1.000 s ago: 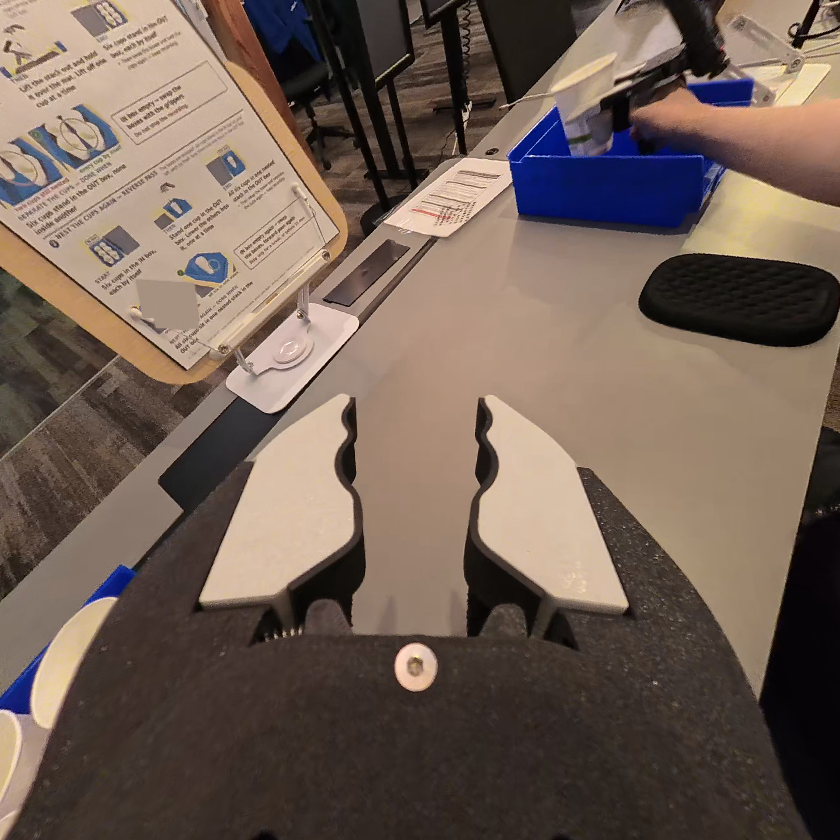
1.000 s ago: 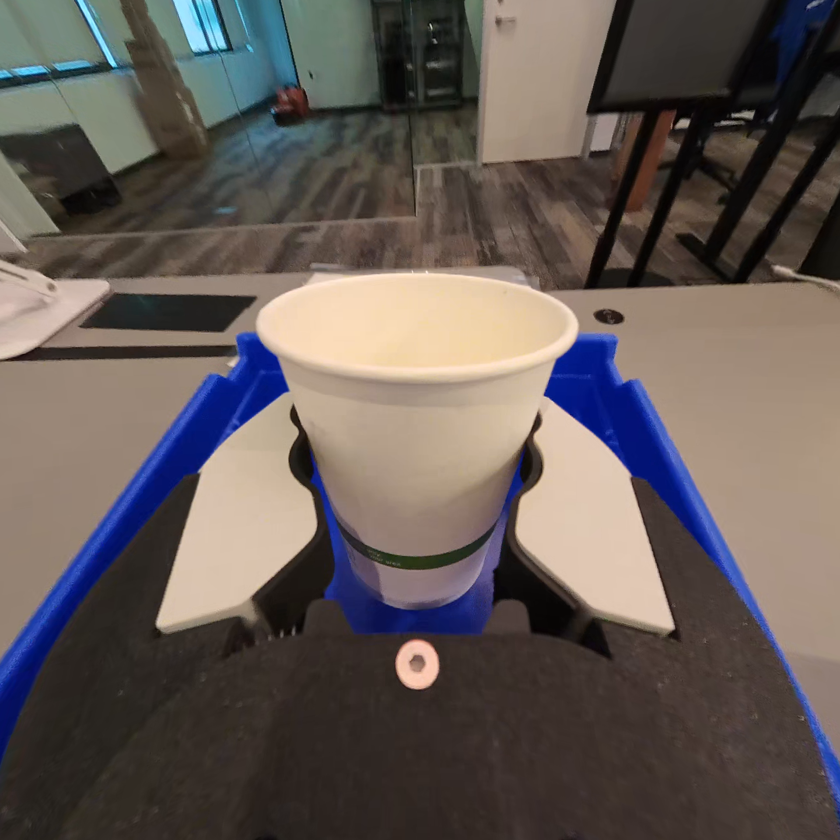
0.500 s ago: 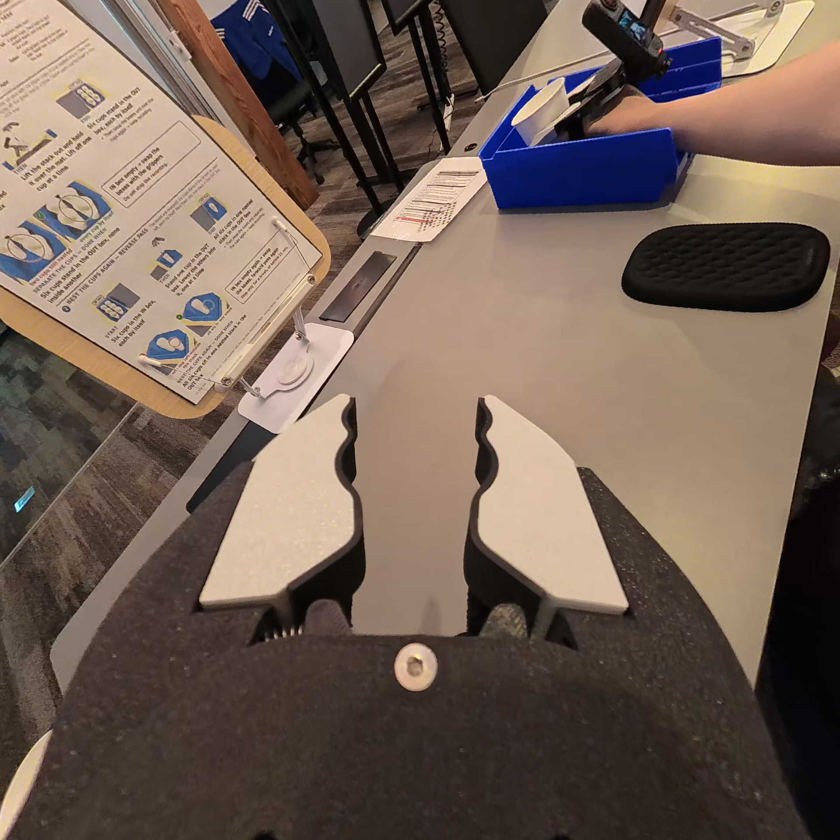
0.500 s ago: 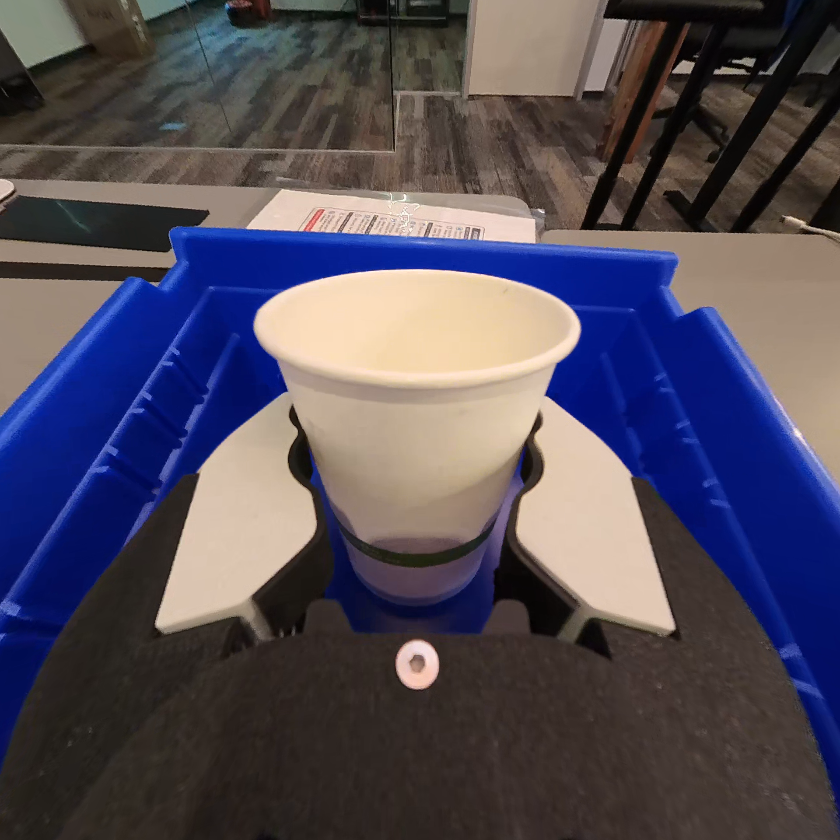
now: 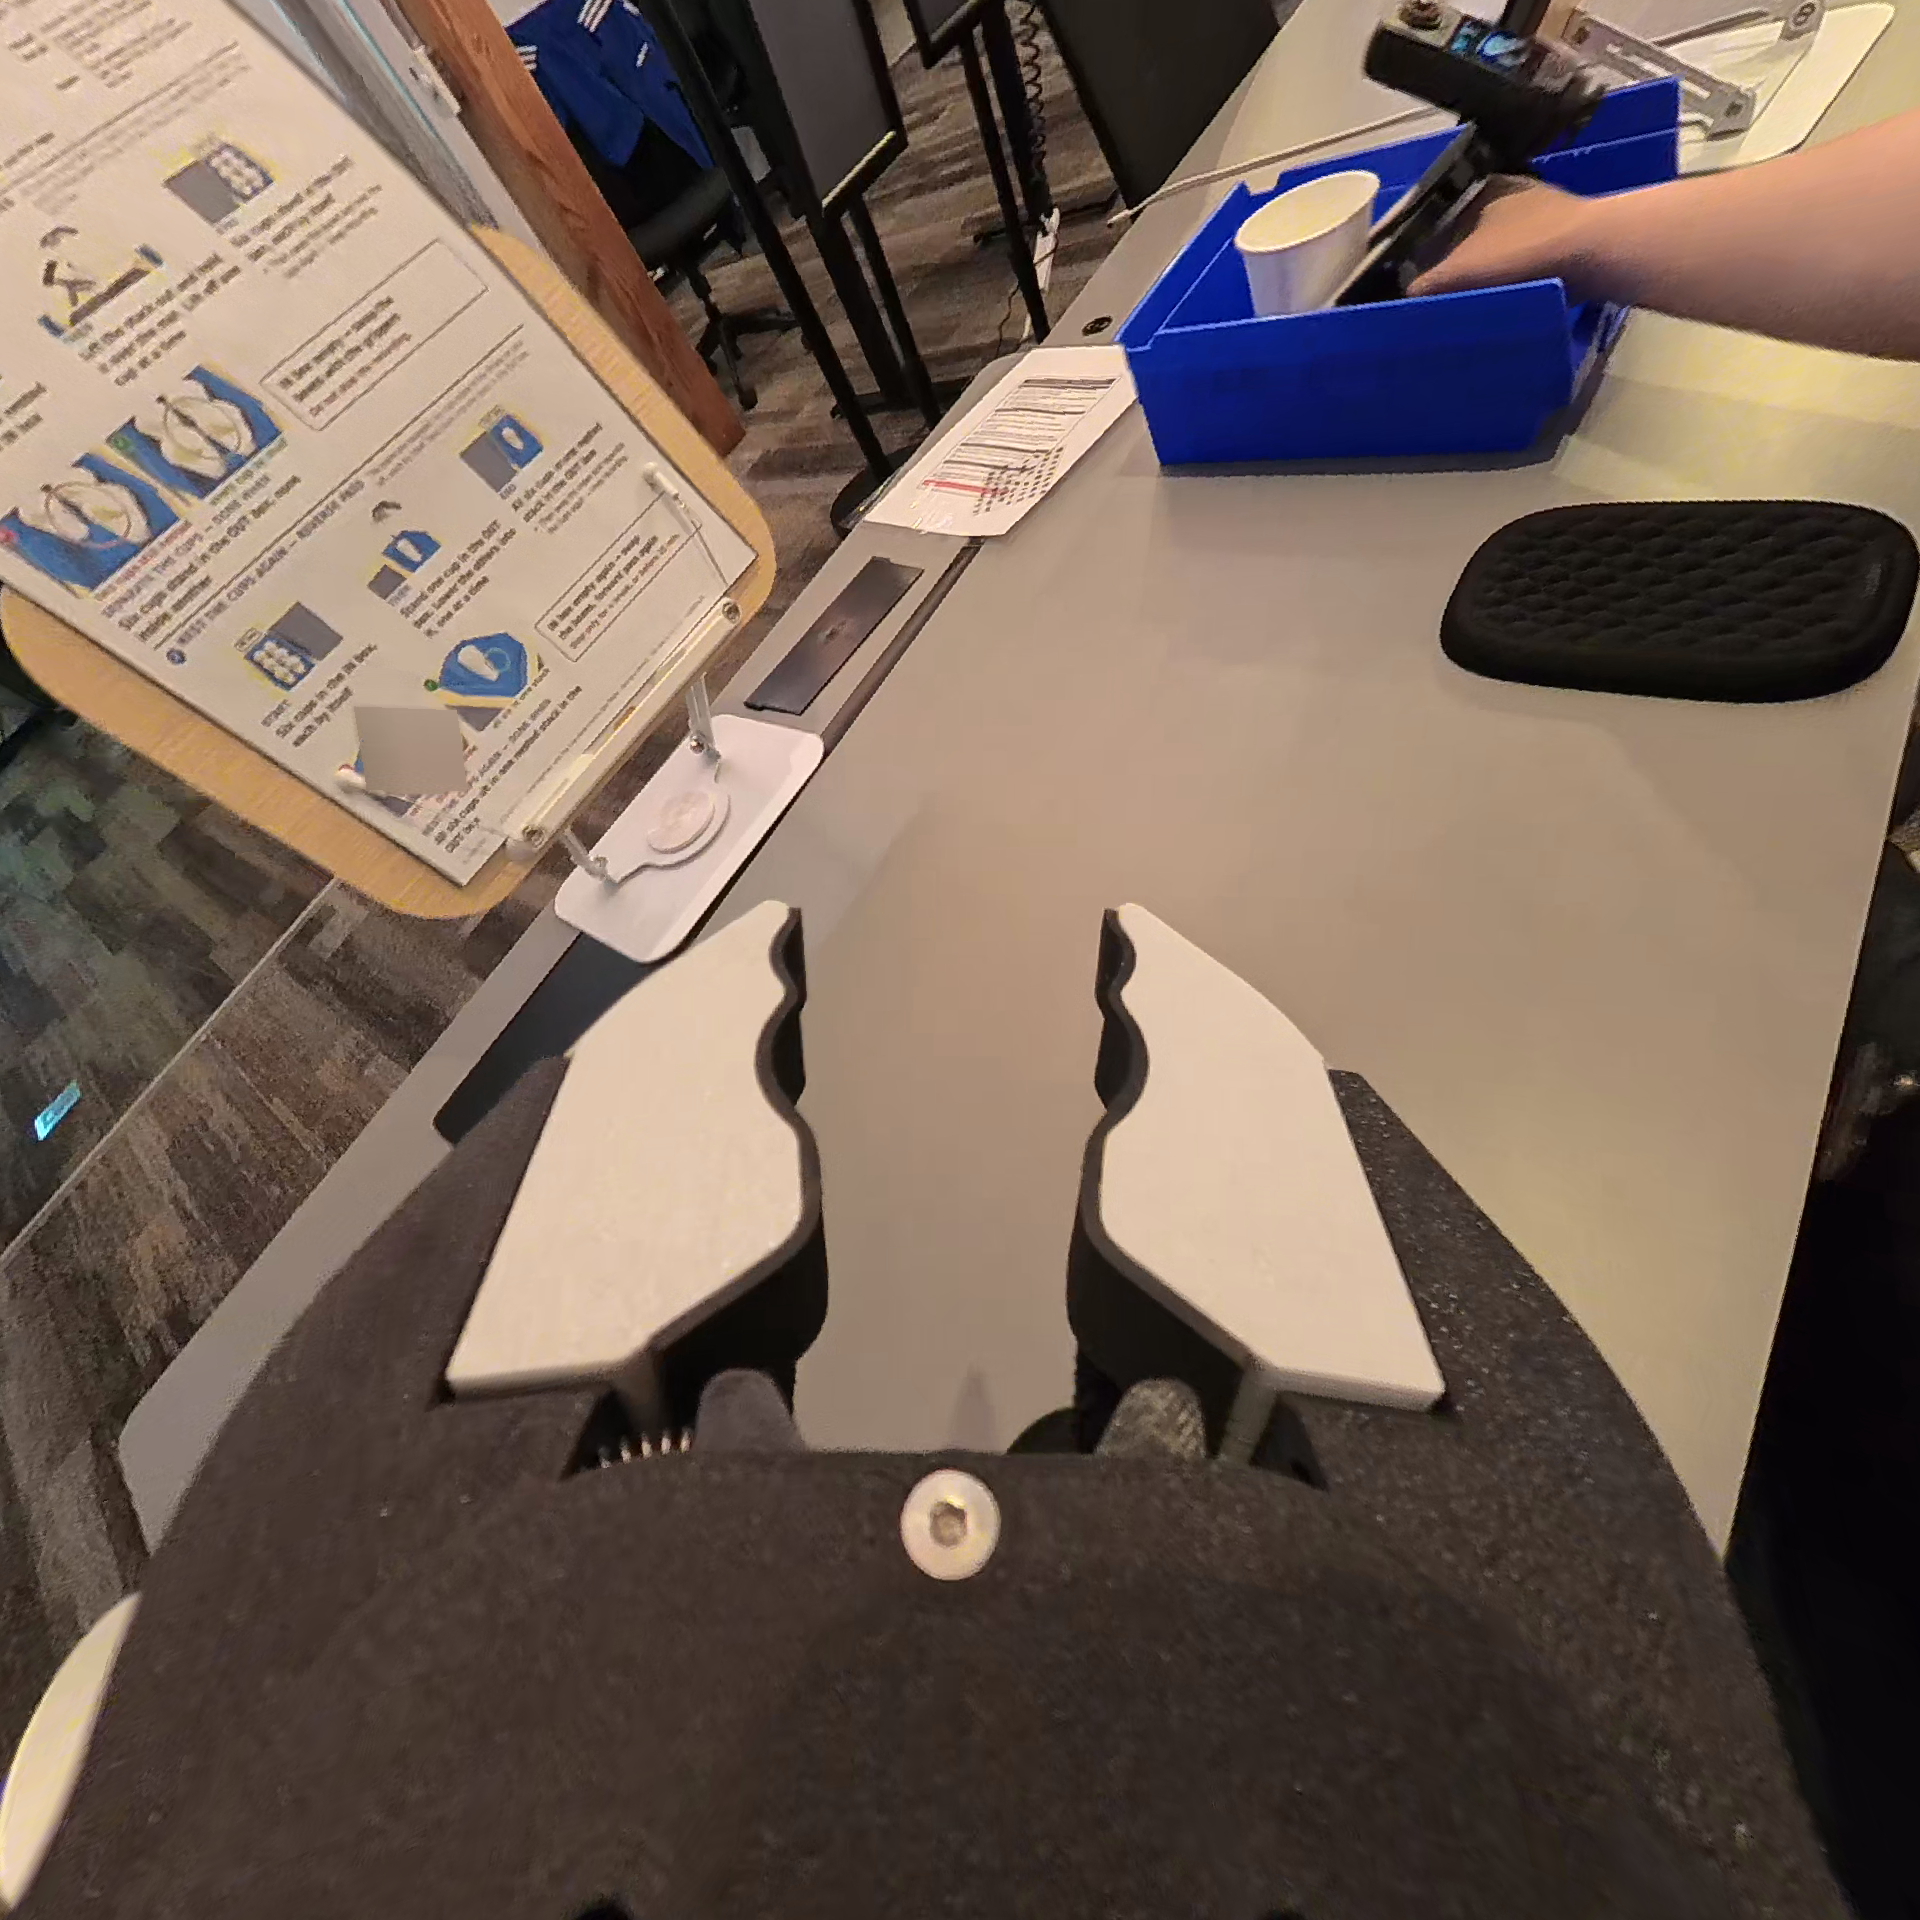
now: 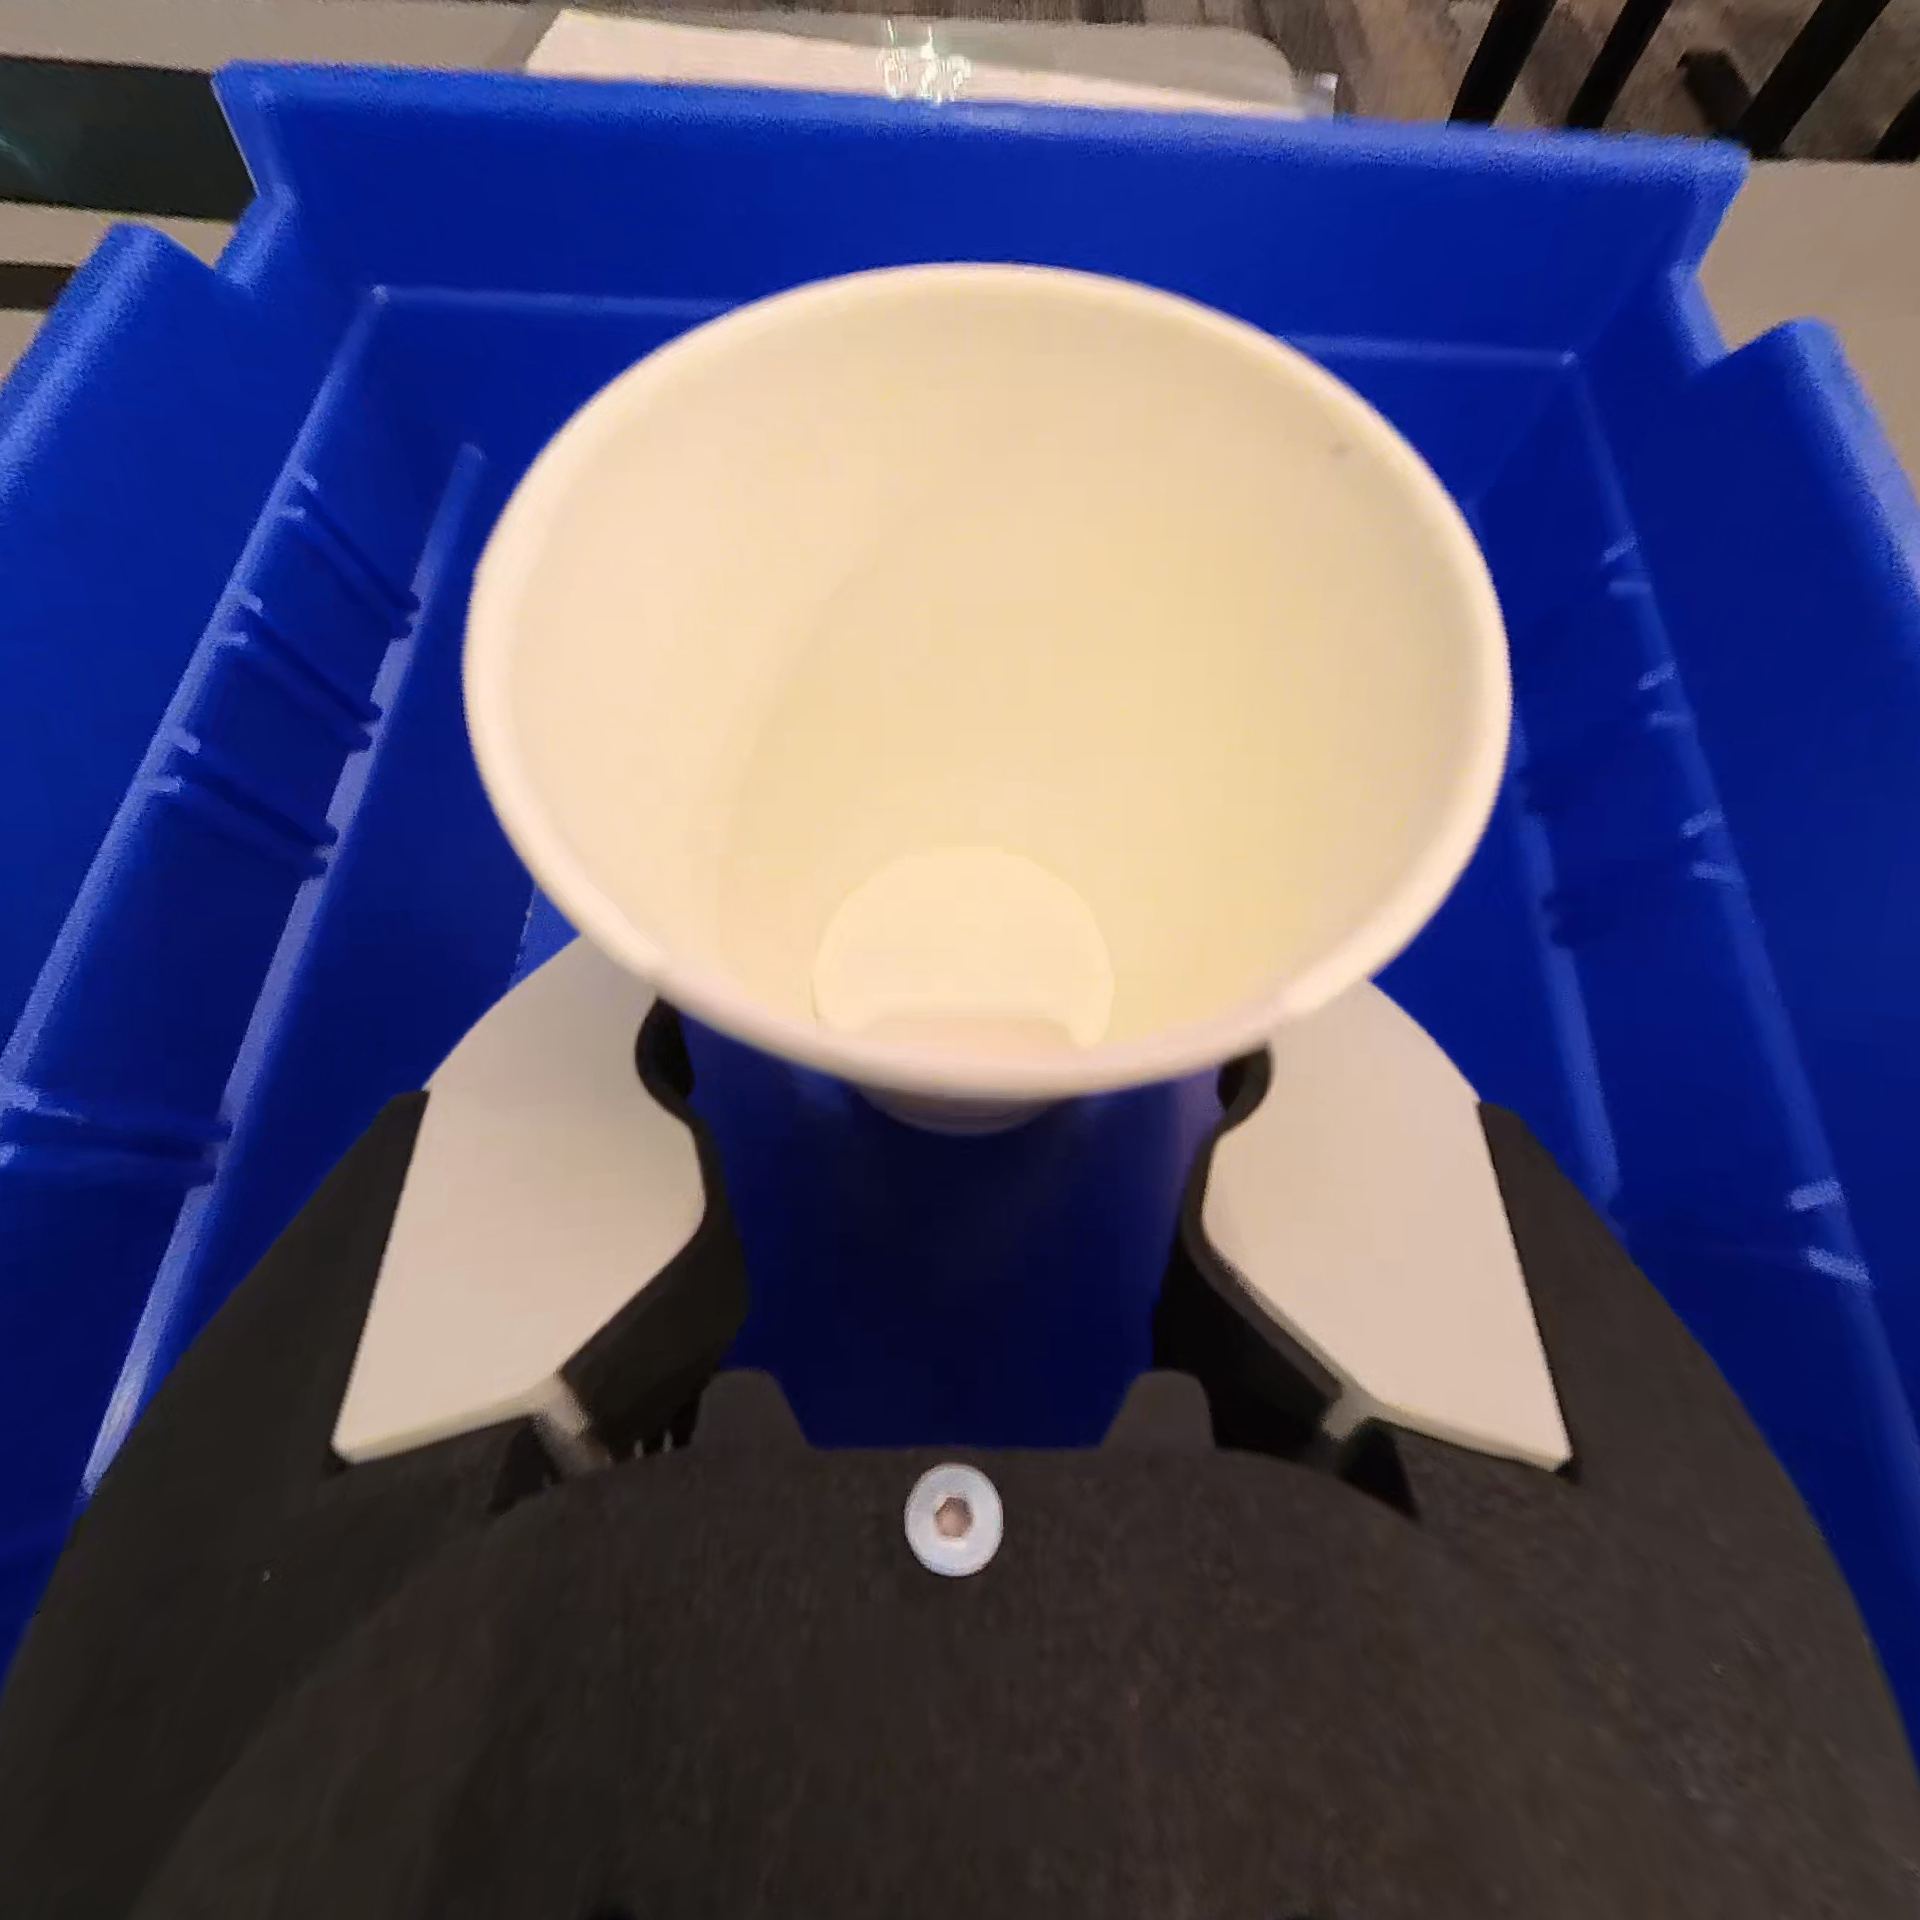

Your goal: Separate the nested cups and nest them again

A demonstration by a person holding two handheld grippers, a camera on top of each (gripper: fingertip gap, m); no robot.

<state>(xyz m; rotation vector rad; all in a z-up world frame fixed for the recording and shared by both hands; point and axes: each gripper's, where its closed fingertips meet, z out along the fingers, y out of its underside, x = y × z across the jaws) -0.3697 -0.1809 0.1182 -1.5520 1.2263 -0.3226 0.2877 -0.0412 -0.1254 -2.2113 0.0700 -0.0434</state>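
1. The left gripper point(image 5: 951, 1023) hangs over the bare grey table point(image 5: 1195, 790) with its jaws apart and nothing between them; an instruction board point(image 5: 312, 436) stands at its ten o'clock, and a black ribbed pad point(image 5: 1678, 603) lies at its two o'clock.
2. In the left wrist view, the blue bin point(image 5: 1351, 390) sits far off at one o'clock, with a white paper cup point(image 5: 1304, 244) standing in it just beside the right gripper point(image 5: 1403, 234).
3. The step in hand looks like setting one cup down in the bin, probably the first of a fresh stack.
4. In the right wrist view, the right gripper point(image 6: 956, 1039) has its jaws spread wide; the paper cup point(image 6: 987, 675) stands at its twelve o'clock, its base just beyond the fingertips, seemingly let go.
5. The next move likely calls for backing straight out without tipping the cup, then fetching another.
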